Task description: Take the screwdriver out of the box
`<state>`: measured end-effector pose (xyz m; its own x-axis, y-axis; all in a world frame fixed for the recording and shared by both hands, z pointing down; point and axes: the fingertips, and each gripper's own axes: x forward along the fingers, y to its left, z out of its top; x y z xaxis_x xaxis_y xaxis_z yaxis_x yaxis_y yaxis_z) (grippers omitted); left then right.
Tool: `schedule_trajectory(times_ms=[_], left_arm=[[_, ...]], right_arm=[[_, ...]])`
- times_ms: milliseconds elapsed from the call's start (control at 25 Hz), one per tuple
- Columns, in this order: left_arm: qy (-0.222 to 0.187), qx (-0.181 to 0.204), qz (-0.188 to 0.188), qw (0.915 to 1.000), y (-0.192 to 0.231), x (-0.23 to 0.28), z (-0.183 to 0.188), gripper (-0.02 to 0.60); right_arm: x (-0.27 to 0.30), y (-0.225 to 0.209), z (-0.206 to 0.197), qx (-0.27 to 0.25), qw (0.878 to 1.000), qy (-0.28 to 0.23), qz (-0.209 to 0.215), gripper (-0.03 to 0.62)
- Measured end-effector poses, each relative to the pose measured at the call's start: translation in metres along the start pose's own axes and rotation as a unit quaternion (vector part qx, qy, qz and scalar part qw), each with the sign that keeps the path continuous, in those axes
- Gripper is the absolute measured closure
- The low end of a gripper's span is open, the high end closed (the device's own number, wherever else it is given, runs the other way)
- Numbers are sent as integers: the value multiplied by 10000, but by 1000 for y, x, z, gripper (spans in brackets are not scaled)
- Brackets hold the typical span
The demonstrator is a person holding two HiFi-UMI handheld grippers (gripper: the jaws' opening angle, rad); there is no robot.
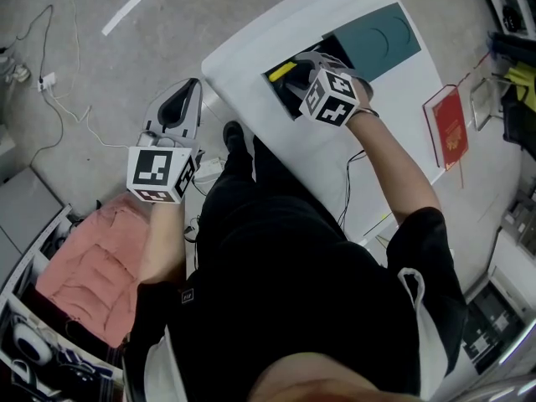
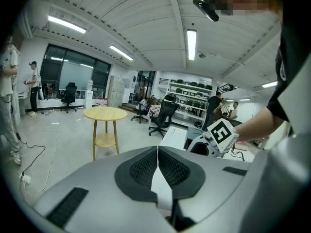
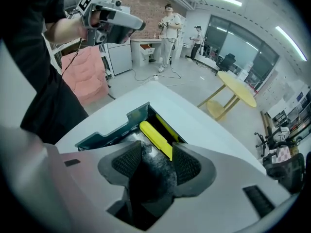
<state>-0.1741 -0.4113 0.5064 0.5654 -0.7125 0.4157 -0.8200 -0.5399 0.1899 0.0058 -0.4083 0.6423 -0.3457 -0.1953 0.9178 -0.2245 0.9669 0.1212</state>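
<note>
On the white table (image 1: 335, 166) stands a dark open box (image 1: 280, 86) with a yellow bar (image 1: 282, 70) inside. My right gripper (image 1: 295, 82) points steeply down into it. In the right gripper view the box (image 3: 114, 127) and the yellow bar (image 3: 156, 139) lie just ahead, and a dark speckled rounded handle (image 3: 153, 171), apparently the screwdriver's, sits between the wide-set jaws of the right gripper (image 3: 155, 161). My left gripper (image 1: 191, 90) hangs off the table's left side, over the floor. It is shut and empty, as the left gripper view shows (image 2: 157, 152).
A teal lid (image 1: 377, 40) lies beyond the box, and a red booklet (image 1: 448, 128) sits at the table's right. Low at the left is a pink cushion (image 1: 92, 266). Cables (image 1: 59, 99) trail over the floor. A round yellow table (image 2: 104, 113) and several people stand farther off.
</note>
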Motion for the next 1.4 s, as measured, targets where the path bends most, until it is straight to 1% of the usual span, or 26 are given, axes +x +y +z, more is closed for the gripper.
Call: schedule_trajectory(times_ms=[160,240,400,520,600,760,920,1000,1040,1280,1400], left_arm=[[-3,-28,19,10000,2,-1,-1,563],[-25,-30,14,10000,1,-2,1,563],[-39,-39,19,10000,1,-2,2,563],[-30,-43,46,10000,2,-3,1,563],[-31,-46,59,10000,3,-4,1,563],[-41,-55,74,9999,6,-6,1,563],[-44,-94,40,9999,5,-4,0,563],[-56,-91,7,9999,3,-3,1,563],[-62,-87,-7,9999,3,-2,2,563],[-78,-86,-18,9999,3,-6,2,563],[-136,-52,-56,9999,3,-11,7,563]], right_arm=[[-2,4,-3,159,9994,68,303,388],[-6,8,-3,158,9989,90,425,390],[-7,2,3,-99,9997,18,224,388],[3,3,-1,-218,9993,187,229,388],[8,9,-7,-195,9985,350,370,385],[6,21,-16,-68,9965,464,698,391],[6,26,-21,85,9948,537,856,430],[6,27,-22,139,9944,552,885,451],[6,27,-22,136,9944,563,887,499],[6,27,-22,34,9961,497,726,505],[4,31,-21,-2,9963,546,660,510]])
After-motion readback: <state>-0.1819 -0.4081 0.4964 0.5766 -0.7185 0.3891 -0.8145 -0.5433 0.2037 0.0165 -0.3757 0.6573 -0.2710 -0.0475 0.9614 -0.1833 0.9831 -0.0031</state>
